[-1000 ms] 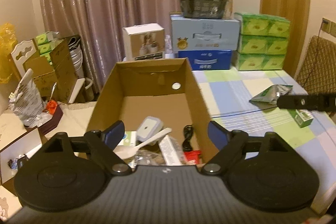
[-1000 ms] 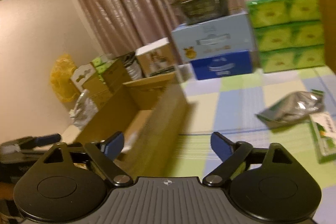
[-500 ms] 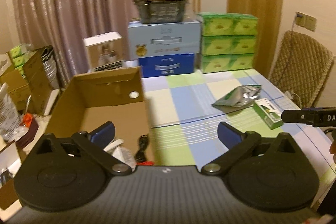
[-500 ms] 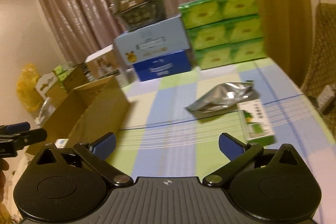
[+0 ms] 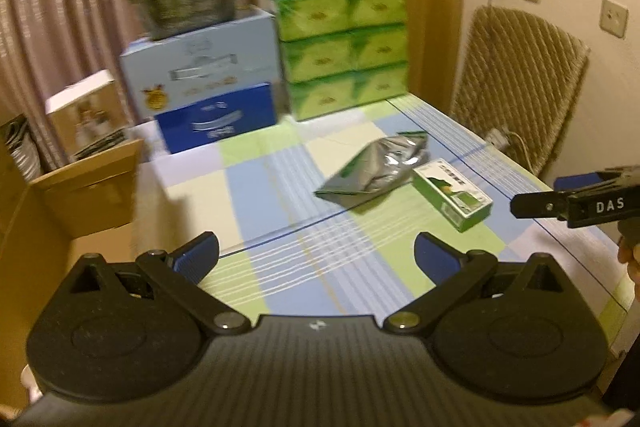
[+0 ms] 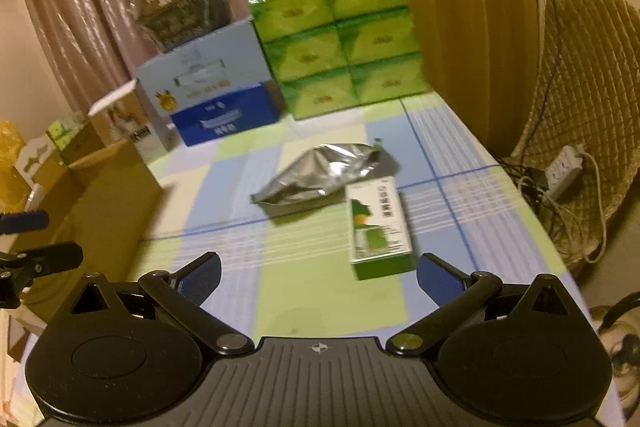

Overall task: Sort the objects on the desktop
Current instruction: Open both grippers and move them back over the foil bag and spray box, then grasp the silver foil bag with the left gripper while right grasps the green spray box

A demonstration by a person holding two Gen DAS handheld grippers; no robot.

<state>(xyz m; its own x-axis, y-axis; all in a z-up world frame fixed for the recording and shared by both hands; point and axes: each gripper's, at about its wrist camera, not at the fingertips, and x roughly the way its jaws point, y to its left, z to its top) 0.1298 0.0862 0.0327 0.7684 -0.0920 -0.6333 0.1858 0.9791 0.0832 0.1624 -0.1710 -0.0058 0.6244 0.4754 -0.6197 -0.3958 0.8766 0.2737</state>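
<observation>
A checked tablecloth (image 6: 320,291) covers the table. A foil pouch (image 6: 316,175) touches a green carton (image 6: 378,227) mid-table; a cardboard box (image 6: 104,195) sits left. Left gripper (image 5: 316,255) and right gripper (image 6: 318,273) gape wide, empty.

A home room: checked tablecloth (image 5: 256,195) mid-frame, curtains (image 5: 60,7) upper left, padded chair (image 5: 520,83) right, stacked tissue packs (image 5: 344,47) and boxes (image 5: 200,75) behind.
</observation>
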